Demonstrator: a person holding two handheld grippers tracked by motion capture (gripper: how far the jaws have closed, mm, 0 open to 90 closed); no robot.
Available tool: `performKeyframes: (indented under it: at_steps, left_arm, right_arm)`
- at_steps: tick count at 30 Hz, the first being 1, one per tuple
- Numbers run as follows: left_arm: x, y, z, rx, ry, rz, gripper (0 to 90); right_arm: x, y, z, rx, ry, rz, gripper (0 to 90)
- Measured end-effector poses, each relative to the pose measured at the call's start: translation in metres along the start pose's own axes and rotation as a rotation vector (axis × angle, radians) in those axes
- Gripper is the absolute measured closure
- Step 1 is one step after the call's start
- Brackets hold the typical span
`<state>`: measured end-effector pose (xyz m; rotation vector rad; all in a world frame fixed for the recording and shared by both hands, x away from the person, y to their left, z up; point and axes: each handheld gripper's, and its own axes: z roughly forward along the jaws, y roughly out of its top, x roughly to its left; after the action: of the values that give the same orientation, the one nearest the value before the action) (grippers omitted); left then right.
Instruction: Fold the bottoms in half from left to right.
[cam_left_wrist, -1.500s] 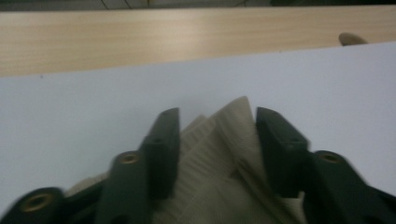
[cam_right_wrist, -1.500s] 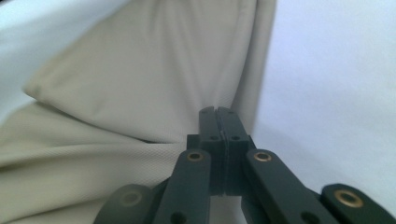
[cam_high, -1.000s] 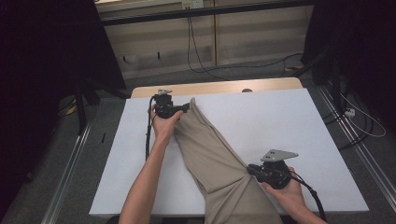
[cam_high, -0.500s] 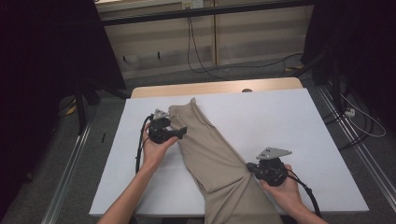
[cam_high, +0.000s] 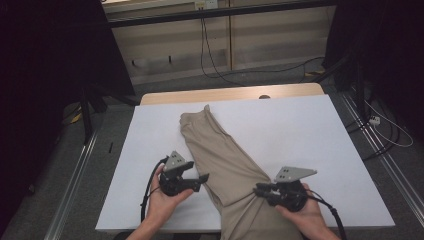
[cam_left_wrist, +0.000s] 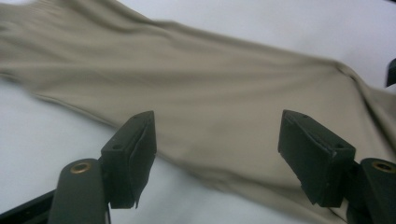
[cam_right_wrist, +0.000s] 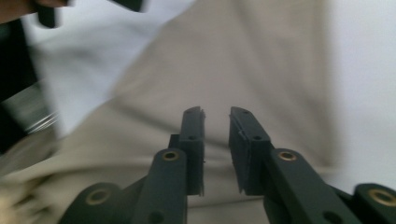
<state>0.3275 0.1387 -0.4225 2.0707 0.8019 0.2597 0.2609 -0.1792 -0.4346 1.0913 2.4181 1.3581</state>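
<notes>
A beige trouser leg (cam_high: 220, 150) lies slantwise on the white table cover (cam_high: 310, 130), from the far middle down over the near edge. My left gripper (cam_high: 200, 181) is open beside the cloth's left edge near the front. In the left gripper view its jaws (cam_left_wrist: 217, 140) stand wide apart just above the beige cloth (cam_left_wrist: 210, 84), holding nothing. My right gripper (cam_high: 258, 190) sits at the cloth's right edge. In the right gripper view its jaws (cam_right_wrist: 216, 116) leave a narrow gap over the blurred cloth (cam_right_wrist: 243, 60), with nothing pinched between them.
A wooden table edge (cam_high: 235, 94) shows beyond the white cover. Cables (cam_high: 220, 70) run over the grey floor behind the table, and metal rails flank both sides. White cover lies bare to the right of the cloth.
My left gripper has let go of the leg's far end and come back to the near left, now open. The far end lies flat. The right gripper has barely moved.
</notes>
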Motion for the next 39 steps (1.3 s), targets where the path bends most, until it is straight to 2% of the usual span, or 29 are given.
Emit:
performKeyframes:
  at_steps: [2,5,8,9,11,13,15,23,25,26,30,31,33,34,35,37,38,39]
  left_arm:
    - [-0.012,-0.003,0.005,0.022,-0.013,0.033,28.2]
    - [-0.023,-0.001,0.018,0.053,-0.007,0.076,27.5]
    - [-0.023,0.002,0.027,0.061,-0.012,0.087,27.8]
    - [-0.022,0.001,0.030,0.081,-0.009,0.081,27.9]
    - [-0.022,-0.002,0.034,0.120,0.017,0.089,29.8]
    - [-0.019,-0.005,0.038,0.136,0.031,0.088,30.4]
    - [-0.018,-0.007,0.041,0.145,0.049,0.101,32.2]
    - [-0.013,-0.006,0.039,0.142,0.066,0.079,32.8]
    - [-0.012,-0.006,0.040,0.143,0.066,0.075,32.8]
    - [-0.010,-0.006,0.040,0.151,0.089,0.074,33.0]
    - [-0.005,-0.007,0.039,0.158,0.104,0.045,31.5]
    - [-0.003,-0.007,0.038,0.156,0.097,0.041,30.9]
    - [-0.004,-0.006,0.037,0.161,0.100,0.041,30.5]
    - [-0.005,-0.006,0.035,0.166,0.086,0.025,29.8]
    - [-0.008,-0.005,0.032,0.155,0.055,0.014,29.1]
    - [-0.018,-0.002,0.024,0.134,0.024,0.048,31.3]
    - [-0.025,-0.002,0.020,0.129,0.022,0.076,33.5]
    - [-0.032,-0.002,0.017,0.129,0.006,0.106,34.5]
  right_arm:
    - [0.016,-0.004,0.009,0.043,0.055,-0.060,70.7]
    - [0.030,-0.003,0.022,0.082,0.102,-0.101,62.8]
    - [0.033,-0.005,0.030,0.113,0.085,-0.132,60.6]
    - [0.032,-0.007,0.032,0.126,0.077,-0.141,62.5]
    - [0.029,-0.009,0.031,0.126,0.069,-0.150,72.6]
    - [0.024,-0.009,0.028,0.136,0.073,-0.128,89.5]
    - [0.019,-0.011,0.024,0.138,0.091,-0.104,90.0]
    - [0.015,-0.022,-0.008,0.138,0.087,-0.088,90.0]
    - [0.014,-0.027,-0.016,0.153,0.078,-0.089,90.0]
    - [0.014,-0.030,-0.020,0.153,0.071,-0.089,90.0]
    - [0.016,-0.041,-0.033,0.190,0.066,-0.097,90.0]
    - [0.017,-0.044,-0.036,0.206,0.061,-0.100,90.0]
    - [0.017,-0.049,-0.042,0.204,0.057,-0.083,90.0]
    - [0.016,-0.049,-0.044,0.199,0.046,-0.090,90.0]
    - [0.015,-0.048,-0.045,0.181,0.036,-0.080,90.0]
    - [0.011,-0.044,-0.044,0.145,0.025,-0.056,87.6]
    - [0.009,-0.042,-0.043,0.128,0.016,-0.042,80.9]
    - [0.005,-0.039,-0.042,0.122,0.005,-0.033,79.6]
